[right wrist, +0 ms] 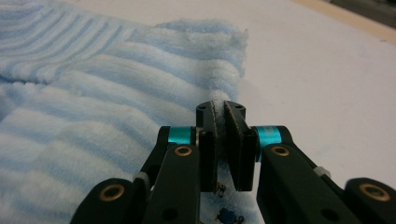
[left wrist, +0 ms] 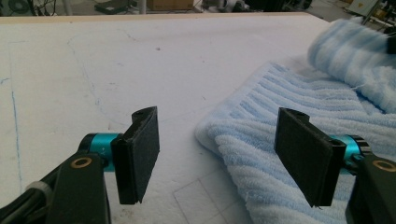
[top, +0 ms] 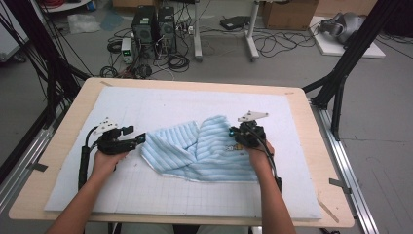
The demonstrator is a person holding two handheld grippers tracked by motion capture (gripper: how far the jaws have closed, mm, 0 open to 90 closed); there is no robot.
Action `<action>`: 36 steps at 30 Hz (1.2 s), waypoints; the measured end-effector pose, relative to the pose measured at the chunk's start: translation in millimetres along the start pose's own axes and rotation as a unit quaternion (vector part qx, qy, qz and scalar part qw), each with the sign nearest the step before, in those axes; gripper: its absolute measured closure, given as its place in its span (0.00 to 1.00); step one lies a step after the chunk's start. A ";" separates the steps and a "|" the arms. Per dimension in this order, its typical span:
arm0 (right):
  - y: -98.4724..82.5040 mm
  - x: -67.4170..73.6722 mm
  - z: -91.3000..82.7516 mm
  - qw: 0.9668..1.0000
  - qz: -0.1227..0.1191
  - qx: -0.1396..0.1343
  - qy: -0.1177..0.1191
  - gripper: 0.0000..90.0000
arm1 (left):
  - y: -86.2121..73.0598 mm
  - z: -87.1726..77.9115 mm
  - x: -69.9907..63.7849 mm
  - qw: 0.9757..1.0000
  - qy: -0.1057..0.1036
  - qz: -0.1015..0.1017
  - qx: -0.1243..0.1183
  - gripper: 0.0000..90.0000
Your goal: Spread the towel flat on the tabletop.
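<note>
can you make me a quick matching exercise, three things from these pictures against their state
Things:
1. left claw
2. right claw
3. light blue striped terry towel

States:
a. shut on a fold of cloth
b. crumpled on the white grid mat
c. open, beside the cloth's edge

Pairs: 1-c, 2-a, 3-b

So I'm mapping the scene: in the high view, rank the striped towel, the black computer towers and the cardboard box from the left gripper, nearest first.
From the left gripper:
1. Striped towel, just beside its jaws, on the mat.
2. Black computer towers, on the floor beyond the table.
3. Cardboard box, far right on the floor.
</note>
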State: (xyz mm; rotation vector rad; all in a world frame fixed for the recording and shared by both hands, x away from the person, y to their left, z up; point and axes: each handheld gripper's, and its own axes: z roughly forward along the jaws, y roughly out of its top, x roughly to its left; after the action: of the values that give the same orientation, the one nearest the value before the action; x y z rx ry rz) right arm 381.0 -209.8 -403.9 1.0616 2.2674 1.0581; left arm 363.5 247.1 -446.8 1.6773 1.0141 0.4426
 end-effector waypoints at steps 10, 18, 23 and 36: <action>-51.7 5.0 -47.6 0.999 0.010 0.035 -0.022 0.91 | 0.1 1.5 -3.7 1.000 -0.002 -0.001 0.000 0.35; -83.3 6.5 -61.5 0.998 0.050 0.044 -0.022 0.82 | 2.9 2.8 -8.7 1.000 -0.003 0.009 -0.003 0.36; -73.1 2.5 -69.1 0.997 0.063 -0.015 -0.034 0.56 | 15.4 7.6 -16.9 1.000 -0.015 0.020 -0.003 0.36; -71.5 -0.9 -68.7 0.995 0.074 -0.053 -0.046 0.39 | 44.2 77.1 -48.0 0.993 -0.035 0.067 0.090 0.37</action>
State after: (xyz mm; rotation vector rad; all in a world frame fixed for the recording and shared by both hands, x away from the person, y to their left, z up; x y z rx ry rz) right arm 305.0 -272.0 -417.0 1.2238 2.0628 1.1483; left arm 409.4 160.0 -424.4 1.9170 0.9152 0.3843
